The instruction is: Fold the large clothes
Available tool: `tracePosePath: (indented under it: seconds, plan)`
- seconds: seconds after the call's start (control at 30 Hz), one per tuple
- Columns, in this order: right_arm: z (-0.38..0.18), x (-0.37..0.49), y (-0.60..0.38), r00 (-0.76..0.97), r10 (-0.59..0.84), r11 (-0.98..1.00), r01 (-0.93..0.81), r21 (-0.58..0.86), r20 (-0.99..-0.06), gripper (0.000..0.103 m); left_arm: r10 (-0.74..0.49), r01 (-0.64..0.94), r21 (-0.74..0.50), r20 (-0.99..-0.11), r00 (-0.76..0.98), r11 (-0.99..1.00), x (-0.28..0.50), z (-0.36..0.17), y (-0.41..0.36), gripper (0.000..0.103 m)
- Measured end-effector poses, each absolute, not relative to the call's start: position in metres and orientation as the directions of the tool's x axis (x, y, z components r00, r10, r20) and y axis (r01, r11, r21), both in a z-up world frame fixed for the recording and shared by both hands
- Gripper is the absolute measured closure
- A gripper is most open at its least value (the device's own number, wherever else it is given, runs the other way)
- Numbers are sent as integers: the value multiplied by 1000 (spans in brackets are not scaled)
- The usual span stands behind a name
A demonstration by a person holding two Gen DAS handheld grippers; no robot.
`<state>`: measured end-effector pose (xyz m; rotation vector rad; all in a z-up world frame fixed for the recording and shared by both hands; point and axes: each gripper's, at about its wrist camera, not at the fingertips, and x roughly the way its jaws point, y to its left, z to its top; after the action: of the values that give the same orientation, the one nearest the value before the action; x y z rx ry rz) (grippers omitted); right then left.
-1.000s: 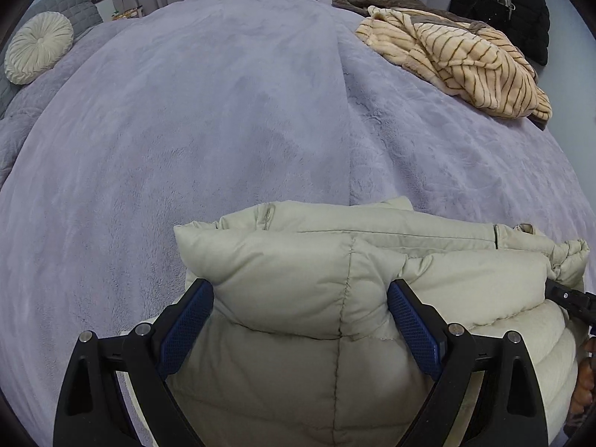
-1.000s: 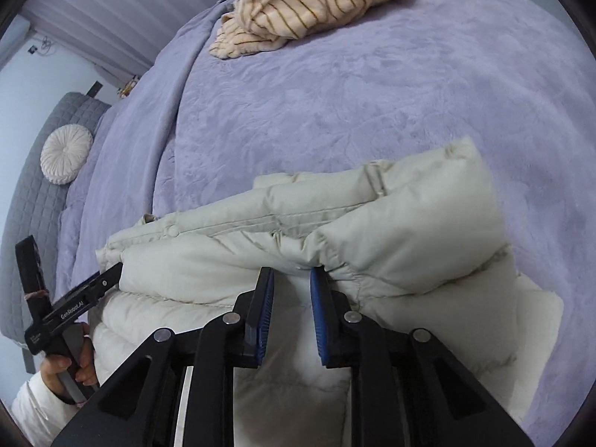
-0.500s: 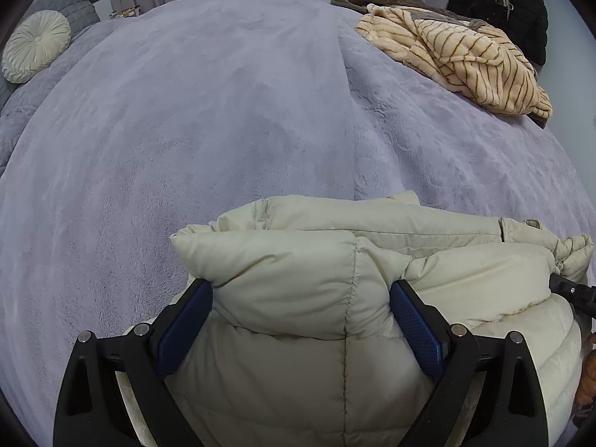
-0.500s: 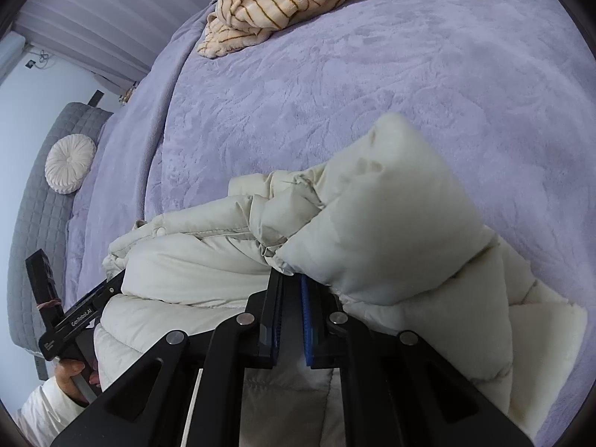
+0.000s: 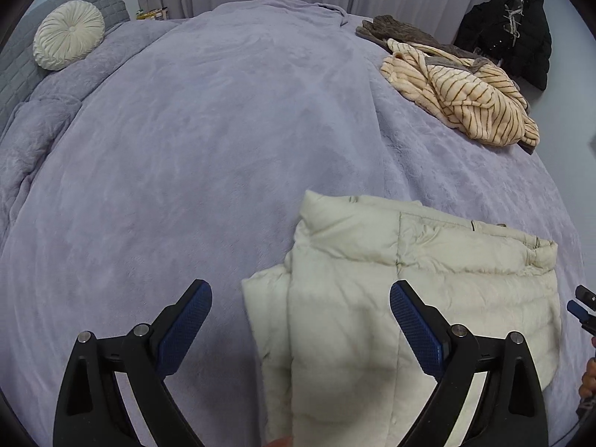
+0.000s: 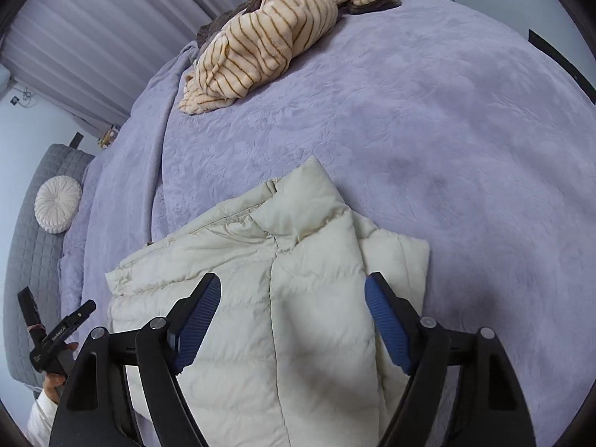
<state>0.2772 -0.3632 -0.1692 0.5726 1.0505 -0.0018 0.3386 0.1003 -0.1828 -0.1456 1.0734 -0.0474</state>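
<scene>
The wide lavender plush bedspread (image 5: 223, 149) carried my folded cream quilted puffer jacket (image 5: 372, 316) at its near edge. A striped beige fleece garment (image 6: 260, 44) lay well apart. My left gripper (image 5: 300, 322) and right gripper (image 6: 292, 320) stood spread, holding nothing.

Soft, even, cool indoor light, no glare. Faint shadows cast on the cream puffer jacket (image 5: 391, 316) beneath both wrist cameras and on the lavender bedspread (image 5: 205, 130) close by. Heavy fisheye bulge, black vignette in the corners. Sharp at centre, slightly smeared toward the rims in both views.
</scene>
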Motion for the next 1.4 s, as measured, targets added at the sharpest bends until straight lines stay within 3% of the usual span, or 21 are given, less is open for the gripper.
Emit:
tracePosePath:
  seconds: [0.23,0.33,0.6,1.03,1.07,1.1,1.13,1.17,1.2,1.27,1.3,1.4]
  plan:
    - [-169,207,-370,512,321,769,350,535,-797,20,-206,-30,-236,-899,387,971,290,-205,118,0]
    - [-181,179,-370,506,370,704,395,590,-780,0,-265,-16,-287,-906,330,958,280,-221,117,0]
    - [-225,136,-368,494,487,529,489,693,-720,0,-396,-69,-428,-876,274,901,285,-248,120,0]
    - [-281,165,-354,600,574,308,473,826,-557,0,-461,-48,-484,-856,233,874,307,-271,99,0]
    - [-282,168,-353,617,575,286,465,838,-538,0,-459,-46,-482,-856,239,875,307,-270,98,5]
    - [-282,169,-354,629,574,264,464,846,-524,2,-462,-43,-486,-852,246,873,306,-268,98,21]
    - [-282,170,-355,638,569,245,470,848,-518,4,-475,-38,-497,-846,243,867,307,-266,97,31]
    - [-282,170,-356,645,567,225,477,849,-513,13,-485,-33,-507,-840,242,861,307,-264,97,48]
    - [-283,169,-356,647,567,209,486,848,-510,36,-497,-17,-517,-832,246,856,306,-260,95,63]
    - [-285,168,-355,643,578,191,493,849,-503,65,-499,26,-510,-828,254,860,304,-251,90,75]
    - [-283,167,-354,647,580,188,484,855,-494,73,-501,45,-508,-826,259,860,302,-247,89,80]
    - [-272,167,-354,658,585,203,448,871,-475,80,-513,61,-518,-814,274,853,297,-234,92,80]
